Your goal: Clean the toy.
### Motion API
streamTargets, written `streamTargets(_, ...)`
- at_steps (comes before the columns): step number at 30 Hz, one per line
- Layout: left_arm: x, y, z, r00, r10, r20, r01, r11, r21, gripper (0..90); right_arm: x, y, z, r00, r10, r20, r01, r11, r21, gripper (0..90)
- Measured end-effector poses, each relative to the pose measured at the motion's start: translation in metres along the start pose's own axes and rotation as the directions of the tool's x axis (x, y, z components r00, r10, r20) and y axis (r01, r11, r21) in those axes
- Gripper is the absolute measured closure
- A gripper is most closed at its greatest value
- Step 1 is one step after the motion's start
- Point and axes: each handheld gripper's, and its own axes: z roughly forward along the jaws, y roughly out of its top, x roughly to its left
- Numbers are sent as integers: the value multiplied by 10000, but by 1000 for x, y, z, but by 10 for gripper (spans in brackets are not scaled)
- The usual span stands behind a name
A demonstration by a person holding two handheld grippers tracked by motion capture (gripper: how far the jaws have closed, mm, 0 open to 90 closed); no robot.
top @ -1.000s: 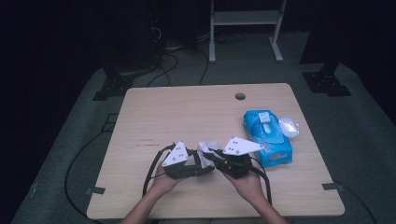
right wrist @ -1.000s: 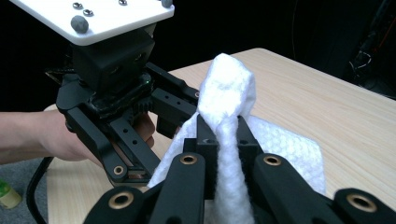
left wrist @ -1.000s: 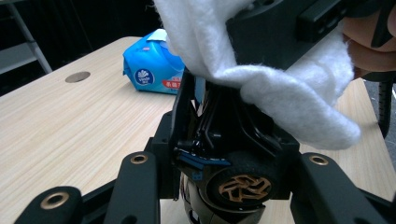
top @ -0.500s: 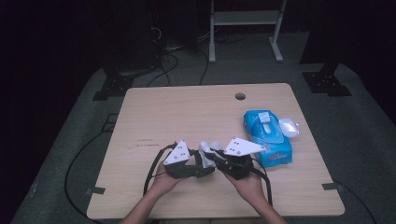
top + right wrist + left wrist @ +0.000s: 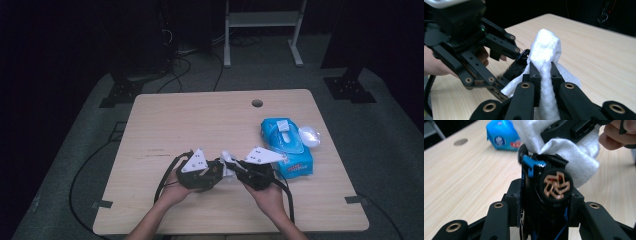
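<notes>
The right gripper (image 5: 541,72) pinches a white wipe (image 5: 545,50) against the small black device (image 5: 549,185) clamped in the left gripper (image 5: 212,172), both just left of the blue wipes pack (image 5: 287,145).

Dark lab, cabled floor (image 5: 90,165), stand feet (image 5: 349,90)
</notes>
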Motion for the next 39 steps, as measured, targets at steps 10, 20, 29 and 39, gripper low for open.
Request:
streamTargets(10,1,-5,16,9990,437,-29,-414,9649,2594,582,-12,-23,17,9921,1078,-643,-1046,9932,518,851)
streamTargets(20,3,-5,15,9993,314,189,-354,9613,2731,587,1,-32,38,9915,909,-927,-821,9921,944,851)
streamTargets(29,1,-27,-7,10000,21,80,-42,9641,2654,493,0,-32,39,9923,847,-905,-761,9926,945,852)
streamTargets(39,8,-51,-22,9989,-463,84,421,9596,2782,581,1,-30,39,9957,555,-736,-475,9933,1056,852)
